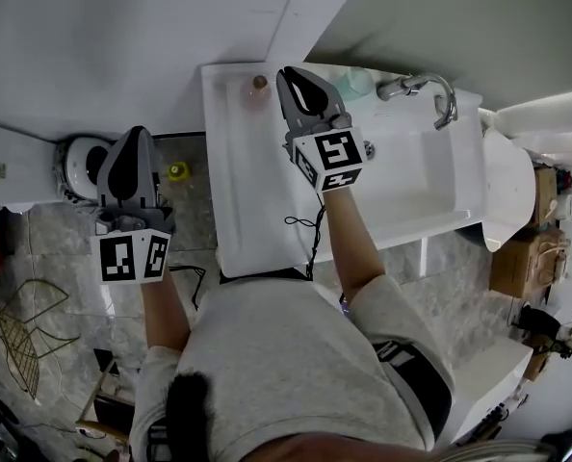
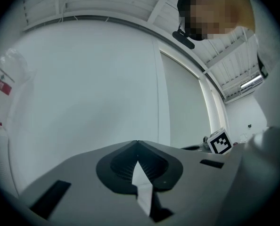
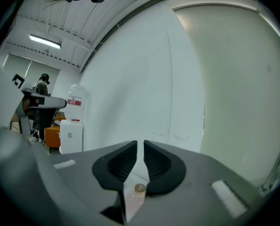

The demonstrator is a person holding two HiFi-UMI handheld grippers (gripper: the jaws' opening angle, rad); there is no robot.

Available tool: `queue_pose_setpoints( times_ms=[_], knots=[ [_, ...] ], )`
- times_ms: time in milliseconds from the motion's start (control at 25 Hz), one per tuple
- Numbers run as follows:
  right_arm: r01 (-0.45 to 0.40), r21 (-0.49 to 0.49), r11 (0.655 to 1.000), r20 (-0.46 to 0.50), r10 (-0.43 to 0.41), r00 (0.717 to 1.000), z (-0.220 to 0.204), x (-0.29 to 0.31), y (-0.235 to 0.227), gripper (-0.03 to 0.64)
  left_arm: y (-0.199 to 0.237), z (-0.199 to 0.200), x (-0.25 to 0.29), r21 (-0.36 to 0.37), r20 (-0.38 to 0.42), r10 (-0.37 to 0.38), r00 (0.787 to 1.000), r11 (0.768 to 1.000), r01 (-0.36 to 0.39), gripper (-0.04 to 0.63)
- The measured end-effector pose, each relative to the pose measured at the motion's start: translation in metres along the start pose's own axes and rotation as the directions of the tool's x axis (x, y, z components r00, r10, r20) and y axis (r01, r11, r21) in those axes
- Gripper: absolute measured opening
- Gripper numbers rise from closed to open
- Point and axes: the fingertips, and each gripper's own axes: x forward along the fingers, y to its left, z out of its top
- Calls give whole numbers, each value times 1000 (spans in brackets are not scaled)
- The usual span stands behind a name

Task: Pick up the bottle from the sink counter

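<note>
Right gripper [image 3: 140, 147] fingers are cracked apart just a sliver, not pinching anything. The little clear bottle [image 3: 138, 194] with the brown cap shows through that slit. It's standing at the back of the white sink counter [image 1: 238, 191], just beside the tips at 9 o'clock in the head view. Left gripper [image 2: 137, 145] fingers are pressed together, empty, off at 8 o'clock over the floor [image 1: 36, 248].

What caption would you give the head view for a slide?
Right gripper hovers beside a small brown-capped bottle on the white sink counter; left gripper hangs aside.
</note>
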Motion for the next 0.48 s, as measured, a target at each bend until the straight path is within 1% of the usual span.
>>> queue_pose_setpoints(
  times_ms=[40, 280, 360, 480],
  knots=[
    [-14, 0, 1000, -9, 14, 1000, -9, 6, 2, 61, 0, -1, 1, 4, -4, 6, 1000, 1000, -6, 8],
    [-51, 14, 999, -52, 52, 997, -56, 33, 2, 80, 0, -10, 5, 16, -27, 33, 999, 999, -33, 8],
    [-57, 21, 998, -67, 59, 996, -71, 40, 1, 103, 0, -13, 7, 15, -33, 39, 999, 999, -38, 8],
    [-62, 23, 998, -97, 64, 993, -93, 49, -2, 118, 0, -19, 8, 16, -44, 47, 998, 999, -47, 8]
  ],
)
